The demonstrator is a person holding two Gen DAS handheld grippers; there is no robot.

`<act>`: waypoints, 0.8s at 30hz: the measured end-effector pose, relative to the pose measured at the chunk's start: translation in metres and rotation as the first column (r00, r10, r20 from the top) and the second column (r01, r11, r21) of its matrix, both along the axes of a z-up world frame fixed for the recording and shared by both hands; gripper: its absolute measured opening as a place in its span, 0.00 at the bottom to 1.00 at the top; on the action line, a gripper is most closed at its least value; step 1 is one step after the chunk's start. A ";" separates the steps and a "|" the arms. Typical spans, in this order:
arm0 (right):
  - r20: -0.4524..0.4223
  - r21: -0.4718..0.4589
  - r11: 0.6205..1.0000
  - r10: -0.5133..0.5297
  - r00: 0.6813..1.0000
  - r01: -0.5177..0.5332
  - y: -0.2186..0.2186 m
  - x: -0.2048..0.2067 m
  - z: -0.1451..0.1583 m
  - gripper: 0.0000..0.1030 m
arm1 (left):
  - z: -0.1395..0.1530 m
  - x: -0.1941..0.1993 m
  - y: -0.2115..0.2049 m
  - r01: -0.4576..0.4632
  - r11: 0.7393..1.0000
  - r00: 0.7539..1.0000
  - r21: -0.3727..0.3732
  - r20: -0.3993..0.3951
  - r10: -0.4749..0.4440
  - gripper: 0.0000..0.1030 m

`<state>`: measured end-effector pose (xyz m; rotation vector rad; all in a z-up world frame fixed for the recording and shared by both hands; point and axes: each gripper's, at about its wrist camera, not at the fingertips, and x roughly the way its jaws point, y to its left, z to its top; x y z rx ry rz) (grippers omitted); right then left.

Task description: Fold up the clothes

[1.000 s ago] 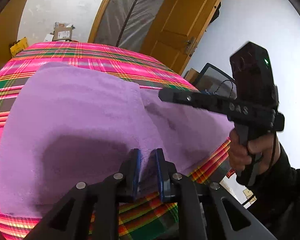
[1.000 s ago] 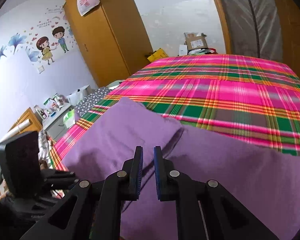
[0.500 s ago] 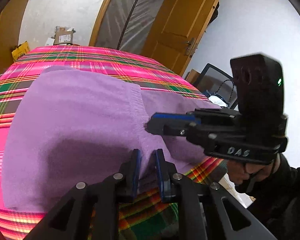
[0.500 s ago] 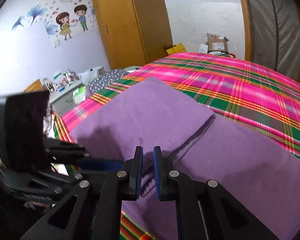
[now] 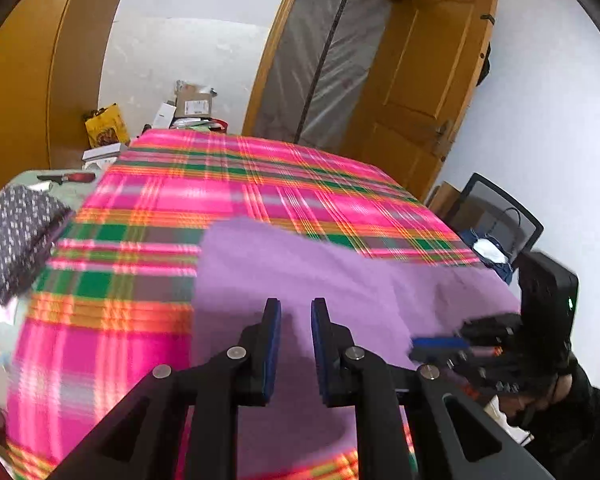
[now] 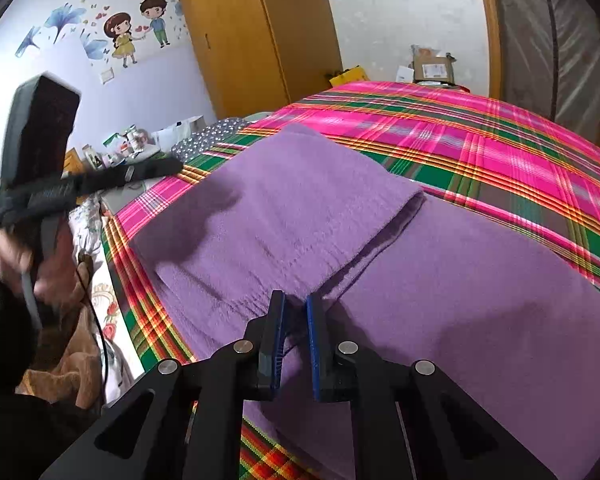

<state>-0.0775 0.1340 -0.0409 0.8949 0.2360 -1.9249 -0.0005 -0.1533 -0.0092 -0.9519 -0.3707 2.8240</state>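
Purple cloth (image 6: 440, 280) is spread across the near part of a bed covered by a pink, green and orange plaid blanket (image 6: 480, 140), with one half already folded over so that a doubled layer (image 6: 284, 208) lies on the left in the right wrist view and its folded edge runs diagonally toward the near side. The near edge of the cloth lies close to the near border of the bed, where a strip of plaid is left showing. The right tongs (image 6: 295, 320) are seen just above the cloth at the near end of that folded edge, their blue pads slightly parted, with nothing gripped between them. The left tongs (image 5: 292, 328) are held over the cloth, narrowly parted and empty, though this view is blurred. The far half of the blanket is left bare, so wide room is offered beyond the cloth's far edge. A dark dotted fabric (image 5: 16, 240) is seen off the left side of the bed, and cardboard boxes (image 5: 192, 104) are stacked past its far end beside a wooden door (image 5: 428, 92).
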 end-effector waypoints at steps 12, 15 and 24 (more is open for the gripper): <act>0.022 -0.005 1.000 -0.002 1.000 0.002 0.000 -0.002 -0.003 0.10 | -0.031 -0.110 -0.027 0.048 0.999 0.982 0.000 0.185 -0.047 0.14; 0.030 -0.008 1.000 -0.002 1.000 0.002 0.001 -0.003 -0.003 0.10 | -0.040 -0.123 -0.029 0.049 0.999 0.974 0.019 0.221 -0.052 0.15; 0.008 0.008 1.000 -0.009 1.000 0.009 0.005 -0.005 0.013 0.10 | -0.023 -0.099 -0.039 0.016 0.996 0.986 0.091 0.166 -0.031 0.14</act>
